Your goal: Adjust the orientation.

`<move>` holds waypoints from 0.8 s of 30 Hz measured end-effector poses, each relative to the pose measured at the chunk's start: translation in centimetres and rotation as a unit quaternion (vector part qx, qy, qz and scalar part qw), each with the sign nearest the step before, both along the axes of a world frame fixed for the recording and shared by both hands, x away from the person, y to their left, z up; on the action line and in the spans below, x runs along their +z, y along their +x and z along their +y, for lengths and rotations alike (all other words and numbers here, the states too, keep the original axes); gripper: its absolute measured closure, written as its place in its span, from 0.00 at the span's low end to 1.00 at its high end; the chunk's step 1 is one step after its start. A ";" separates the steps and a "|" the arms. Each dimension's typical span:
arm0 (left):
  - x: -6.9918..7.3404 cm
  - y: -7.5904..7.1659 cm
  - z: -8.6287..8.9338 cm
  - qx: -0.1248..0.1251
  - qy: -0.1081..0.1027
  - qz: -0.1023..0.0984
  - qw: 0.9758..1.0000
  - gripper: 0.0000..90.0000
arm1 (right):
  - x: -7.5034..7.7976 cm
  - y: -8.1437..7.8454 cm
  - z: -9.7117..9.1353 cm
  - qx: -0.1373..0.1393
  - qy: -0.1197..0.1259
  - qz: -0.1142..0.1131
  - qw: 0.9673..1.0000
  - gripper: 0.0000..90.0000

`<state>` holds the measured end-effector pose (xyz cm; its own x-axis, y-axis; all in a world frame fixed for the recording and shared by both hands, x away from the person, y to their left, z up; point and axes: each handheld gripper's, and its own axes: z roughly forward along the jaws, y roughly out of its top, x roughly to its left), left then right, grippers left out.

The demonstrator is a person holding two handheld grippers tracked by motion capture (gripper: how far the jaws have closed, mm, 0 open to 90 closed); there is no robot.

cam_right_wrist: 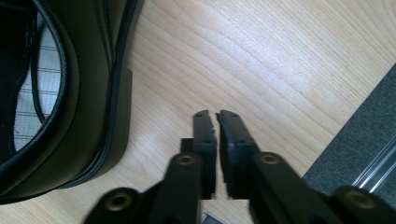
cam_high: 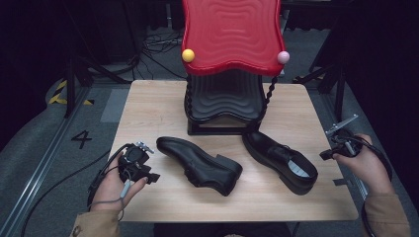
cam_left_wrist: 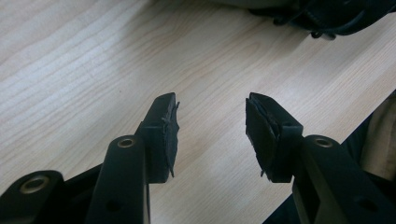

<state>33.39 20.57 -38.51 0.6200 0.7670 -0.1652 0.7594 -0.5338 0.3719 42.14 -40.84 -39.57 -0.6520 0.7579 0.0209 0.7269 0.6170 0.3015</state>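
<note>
Left gripper [cam_left_wrist: 212, 126] hovering wide open over desk [cam_left_wrist: 93, 70], holding nothing. Right gripper [cam_right_wrist: 215, 122] resting closed, empty, beside black dress shoe [cam_right_wrist: 70, 93]; second shoe [cam_high: 197, 165] lying between them.

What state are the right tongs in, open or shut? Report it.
Shut: the right tongs have their jaws pressed together, empty, over the wooden table.
</note>
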 end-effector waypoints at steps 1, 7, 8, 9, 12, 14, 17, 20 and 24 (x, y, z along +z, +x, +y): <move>0.1 0.0 0.0 0.001 -0.001 -0.003 1.000 0.60 | 0.0 0.0 0.0 -0.003 0.000 0.000 1.000 0.88; 0.2 0.0 0.0 0.000 0.001 -0.001 1.000 0.59 | 0.3 -0.1 -0.4 -0.015 -0.005 -0.020 1.000 0.66; 0.2 0.0 -0.1 -0.001 0.000 -0.001 1.000 0.59 | 0.4 -0.1 -0.4 -0.016 -0.003 -0.022 1.000 0.64; 0.3 0.0 -0.1 -0.002 -0.002 -0.002 1.000 0.59 | 0.4 -0.1 -0.5 -0.014 -0.003 -0.027 1.000 0.63; 0.7 0.1 -0.6 -0.010 -0.006 -0.005 1.000 0.60 | 0.5 -0.3 -0.7 -0.016 0.000 -0.027 1.000 0.63; 0.9 0.1 -0.9 -0.013 -0.006 -0.005 1.000 0.61 | 0.5 -0.4 -0.8 -0.019 0.001 -0.025 1.000 0.63; 1.4 0.1 -1.5 -0.008 -0.010 -0.004 1.000 0.67 | 0.5 -0.5 -0.8 -0.021 0.001 -0.027 0.999 0.63; 2.0 0.1 -2.0 -0.007 -0.023 -0.006 1.000 0.83 | 0.5 -0.5 -0.9 -0.022 0.009 -0.022 0.999 0.64; 3.1 0.2 -3.4 -0.029 -0.036 -0.010 0.999 1.00 | 0.4 -0.7 -1.0 -0.024 0.016 -0.015 0.999 0.65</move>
<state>33.60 17.12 -35.44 0.6675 0.7158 -0.2051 0.7194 -0.5489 0.4258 41.48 -41.82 -39.14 -0.6154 0.7878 0.0266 0.7459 0.5710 0.3429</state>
